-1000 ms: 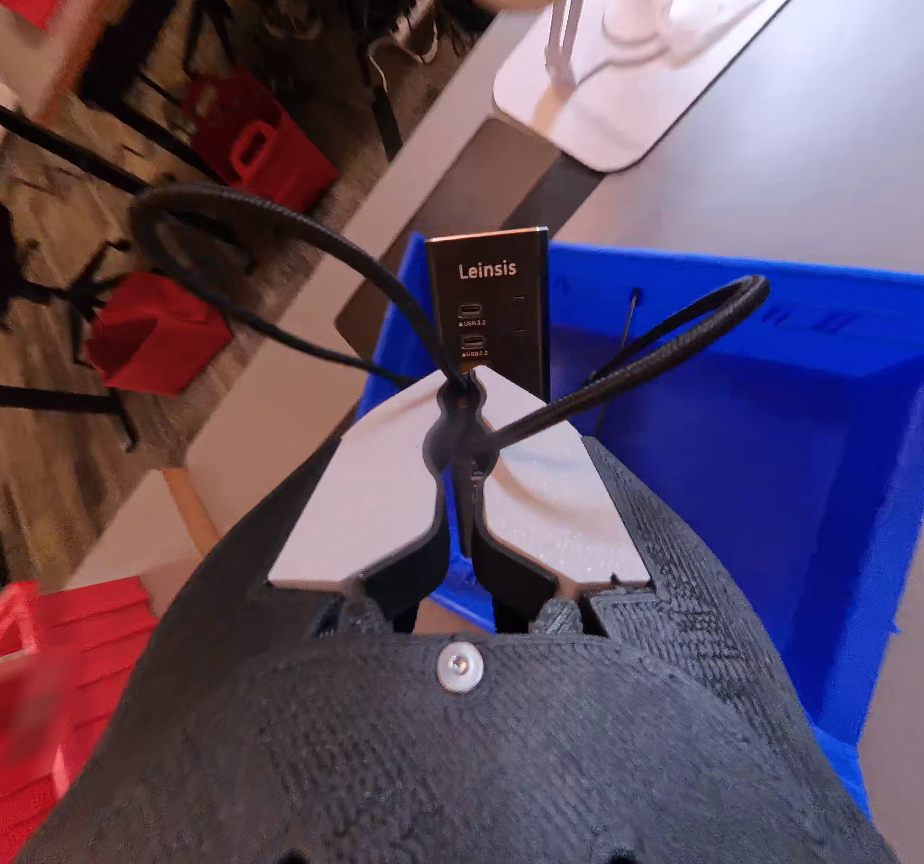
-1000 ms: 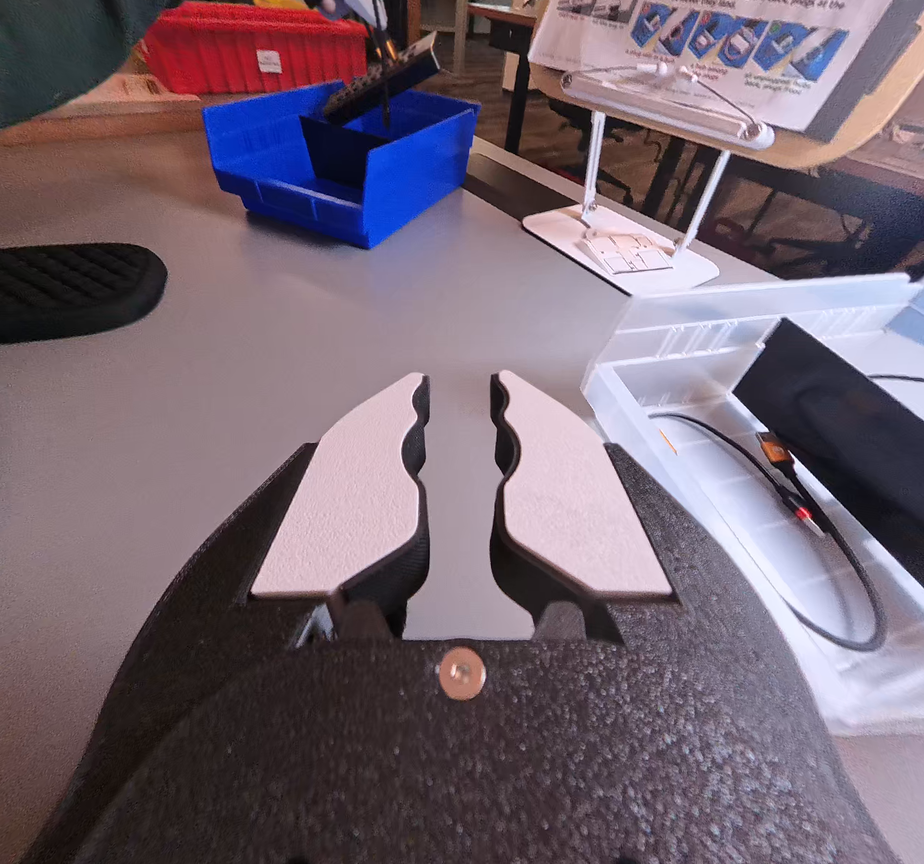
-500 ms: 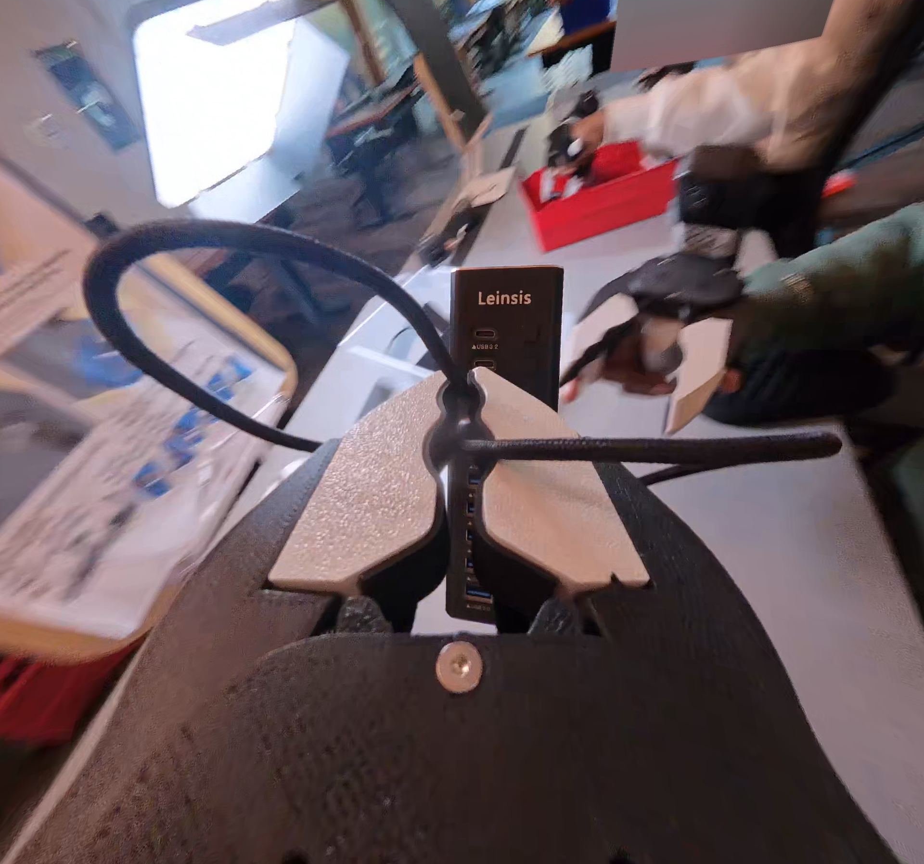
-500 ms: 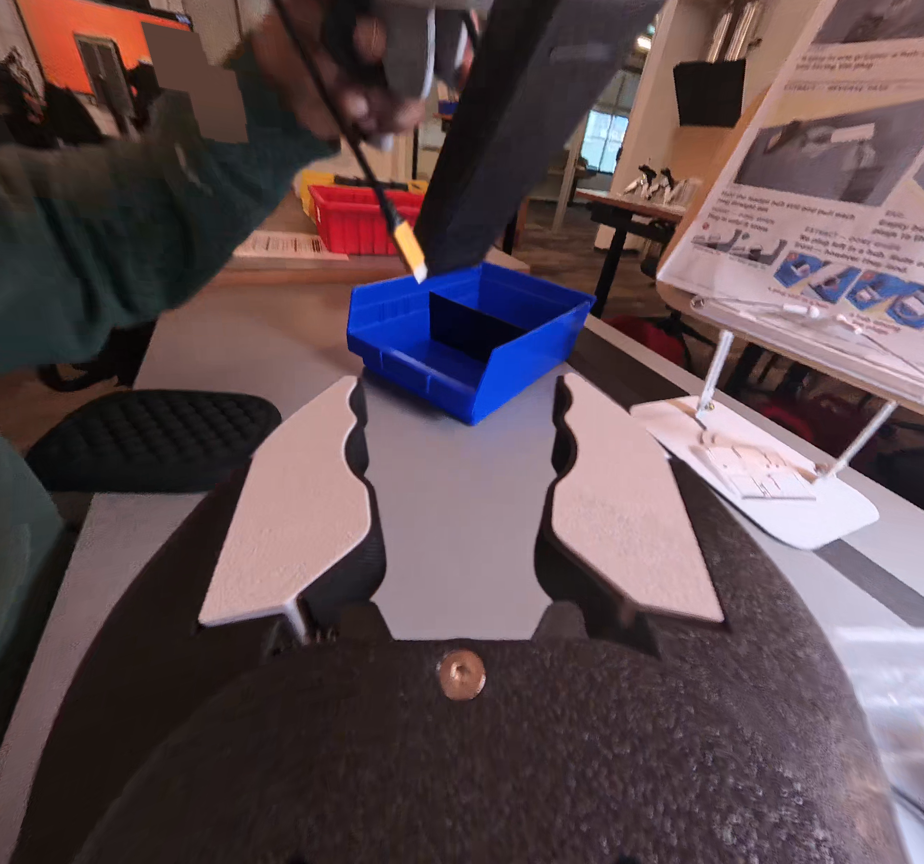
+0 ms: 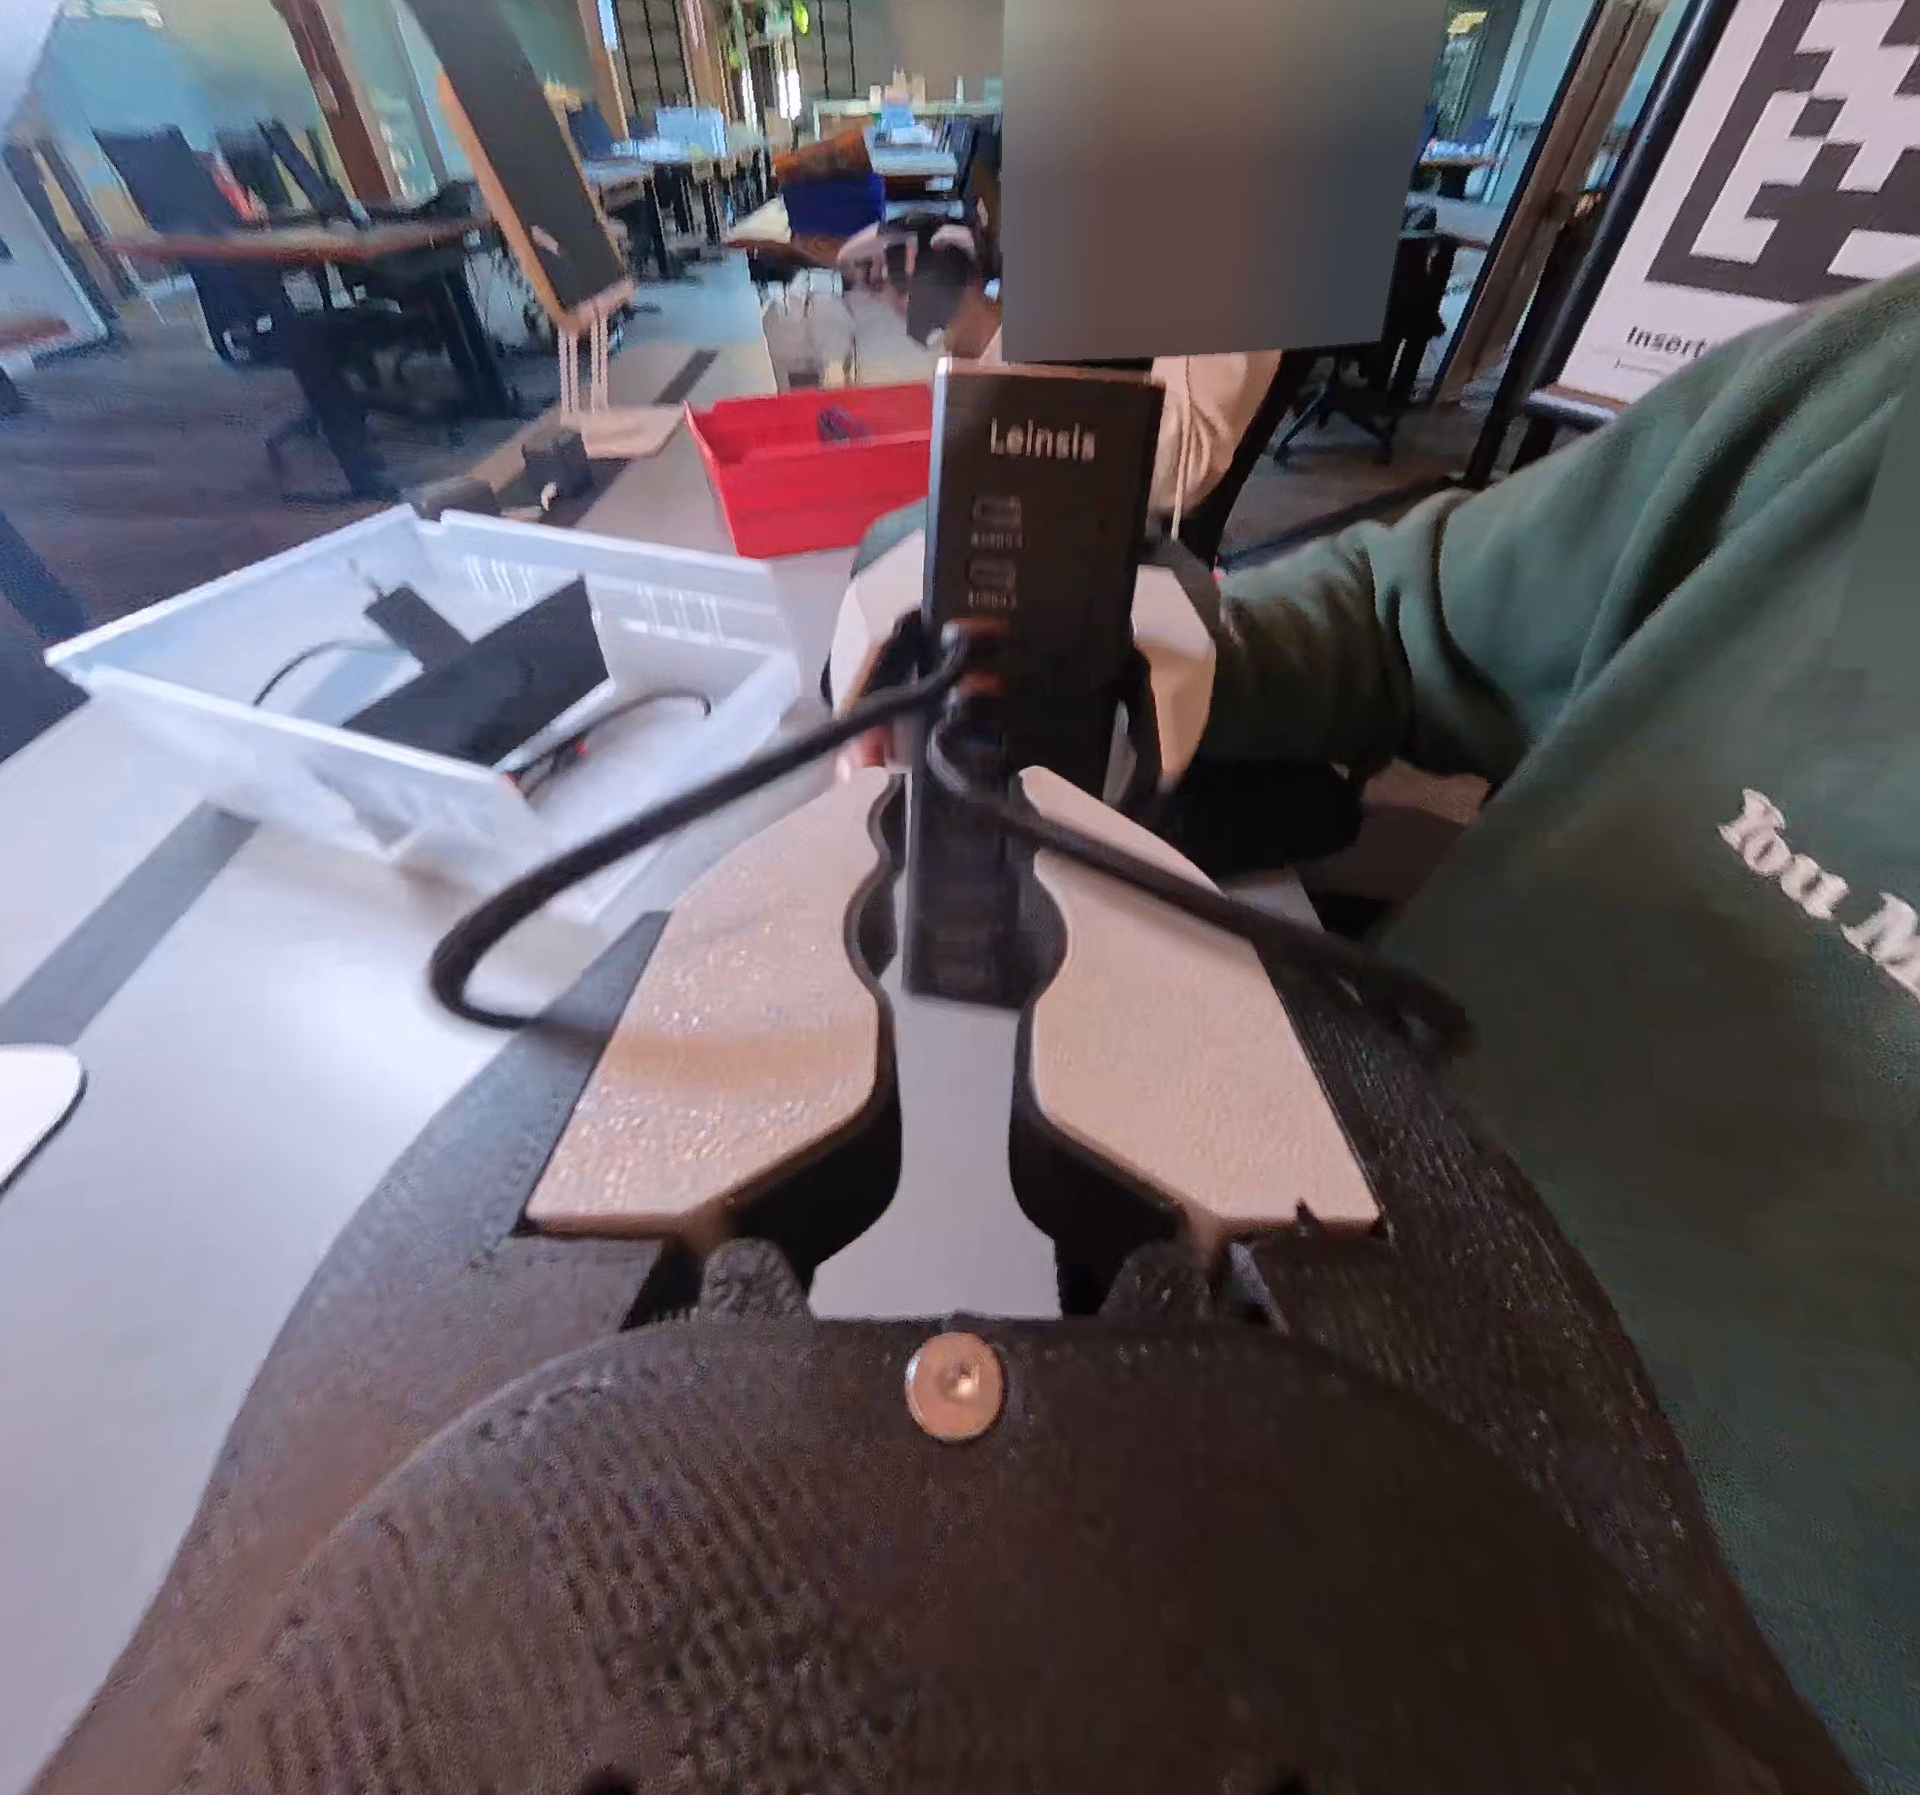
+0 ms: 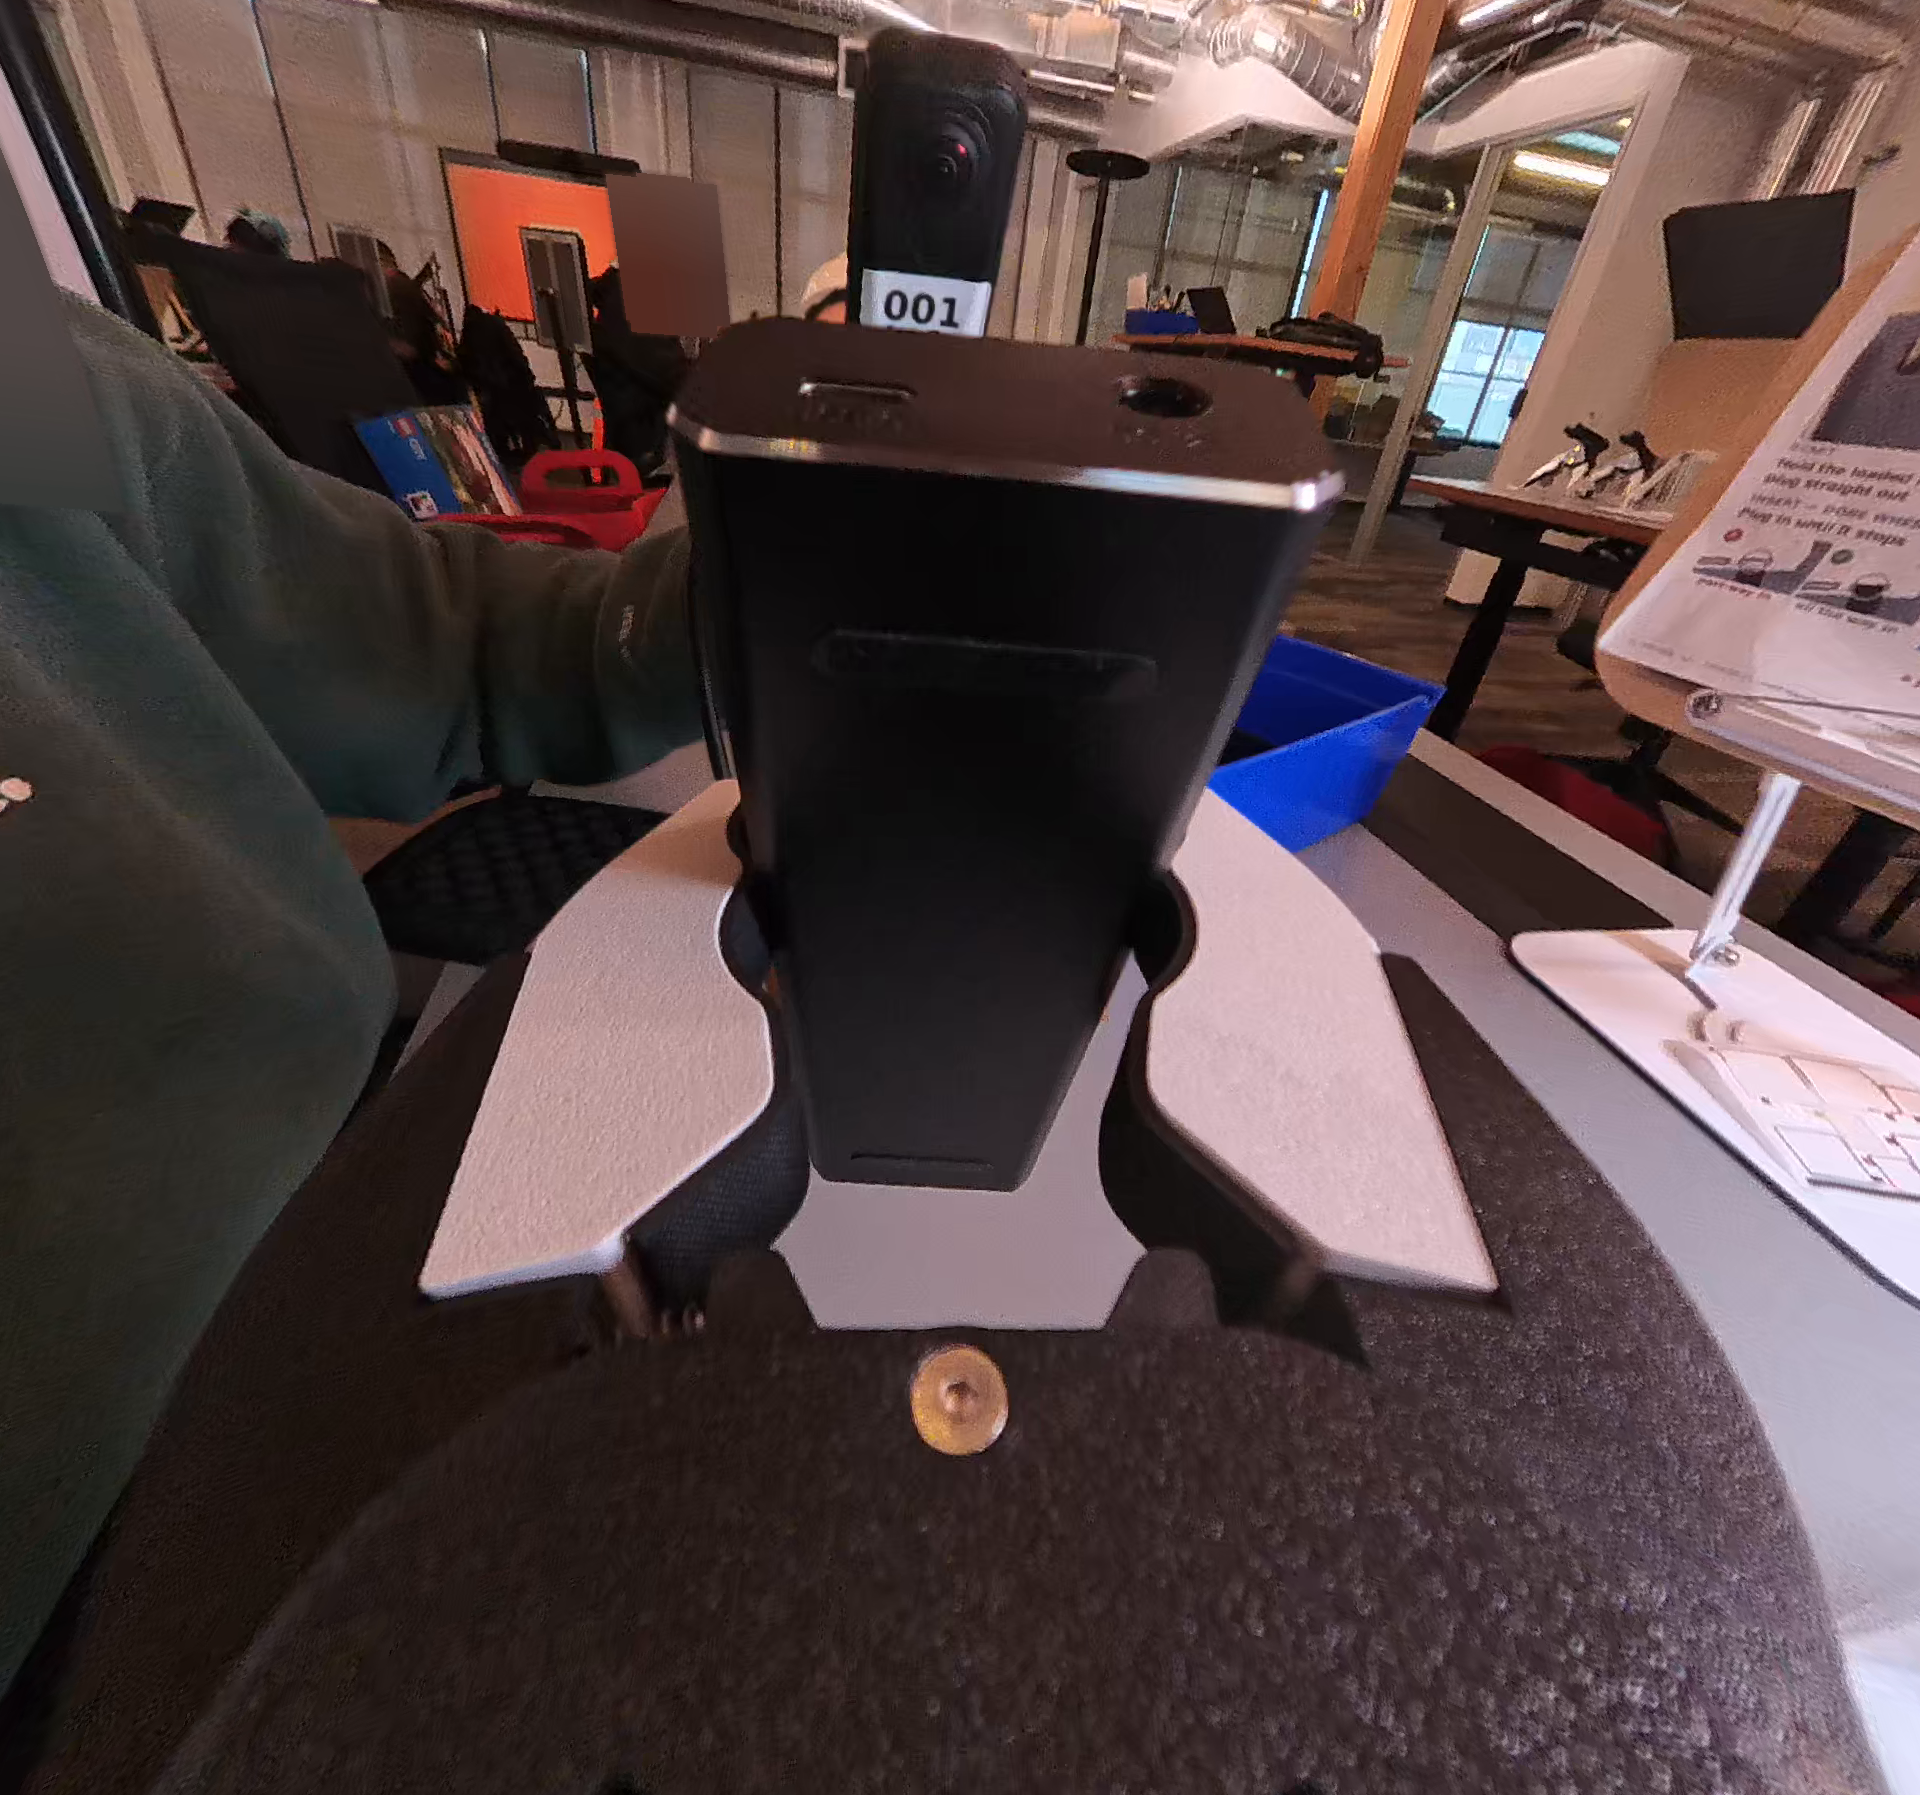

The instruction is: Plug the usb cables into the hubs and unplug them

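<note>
Black hub (image 6: 977,758) stands upright, clamped between the right gripper (image 6: 951,898) jaws.

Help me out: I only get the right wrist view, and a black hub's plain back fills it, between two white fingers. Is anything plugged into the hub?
Observer: Yes. The left wrist view shows the hub from its port side, with a black braided cable plugged in and looping towards that view's left.
Visitor: What carries the black camera peeking over the top?
Observer: The left hand-held gripper; its white fingers flank the hub's lower end from the far side.
Visitor: What else is on the table?
Observer: A clear bin with a black panel and loose cables inside.
</note>
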Demonstrator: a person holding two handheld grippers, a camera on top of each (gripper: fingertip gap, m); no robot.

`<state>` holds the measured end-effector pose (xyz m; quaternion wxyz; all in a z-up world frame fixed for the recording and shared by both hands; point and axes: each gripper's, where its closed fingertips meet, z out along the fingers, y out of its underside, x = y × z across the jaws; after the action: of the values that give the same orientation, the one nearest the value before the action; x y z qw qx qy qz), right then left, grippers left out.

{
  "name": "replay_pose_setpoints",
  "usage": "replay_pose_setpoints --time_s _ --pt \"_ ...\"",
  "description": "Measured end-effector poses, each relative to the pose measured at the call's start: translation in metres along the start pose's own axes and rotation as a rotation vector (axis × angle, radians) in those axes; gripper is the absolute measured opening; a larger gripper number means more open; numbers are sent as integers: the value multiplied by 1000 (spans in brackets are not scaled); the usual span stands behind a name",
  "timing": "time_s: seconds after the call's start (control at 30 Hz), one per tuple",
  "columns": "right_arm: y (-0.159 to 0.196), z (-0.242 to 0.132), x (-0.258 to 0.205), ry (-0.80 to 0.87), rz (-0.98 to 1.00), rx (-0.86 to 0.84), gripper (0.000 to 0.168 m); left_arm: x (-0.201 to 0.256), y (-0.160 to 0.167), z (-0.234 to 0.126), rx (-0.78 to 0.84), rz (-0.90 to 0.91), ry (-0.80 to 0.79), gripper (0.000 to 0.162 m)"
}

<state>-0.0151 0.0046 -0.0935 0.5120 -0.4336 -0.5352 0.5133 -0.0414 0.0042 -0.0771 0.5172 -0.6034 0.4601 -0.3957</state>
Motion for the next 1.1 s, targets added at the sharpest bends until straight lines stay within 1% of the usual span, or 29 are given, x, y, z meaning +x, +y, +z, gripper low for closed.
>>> replay_pose_setpoints --time_s 0.07,0.1,0.17,0.2,0.23,0.27,0.3,0.37,0.4,0.5,0.57,0.63,0.8,1.1 --pt "9 -8 3 1 -3 -36 70 -7 18 -27 -76 -12 -46 21" --pt "15 -10 5 3 -13 -63 70 -20 23 -45 -102 6 -141 20" --pt "28 -11 5 -4 -37 -118 70 -44 15 -80 -99 94 -337 15" --pt "33 -9 4 -13 -46 -140 70 -45 6 -88 -96 130 -370 15" --pt "39 -6 2 -25 -55 -160 71 -39 -1 -87 -97 160 -360 16" --pt "43 -1 -1 -36 -69 -179 70 -29 -5 -78 -115 191 -332 18" --pt "47 4 -4 -48 -89 -199 70 -19 -2 -64 -163 221 -288 20" --pt "52 12 -12 -70 -137 -239 70 1 19 -29 -293 247 -169 31" --pt "54 15 -16 -76 -161 -256 70 11 31 -13 -343 254 -111 32" --pt "58 17 -24 -66 -236 -296 70 22 58 19 -462 286 -12 32" --pt "61 16 -26 -47 -287 -328 70 27 63 31 -477 285 32 26" --pt "65 15 -26 -26 -334 -355 70 23 66 36 -505 302 19 16" --pt "68 15 -22 2 -366 -340 71 19 69 35 -536 322 -30 16" --pt "63 25 -37 -52 -344 -264 70 29 71 22 -517 309 -62 17"
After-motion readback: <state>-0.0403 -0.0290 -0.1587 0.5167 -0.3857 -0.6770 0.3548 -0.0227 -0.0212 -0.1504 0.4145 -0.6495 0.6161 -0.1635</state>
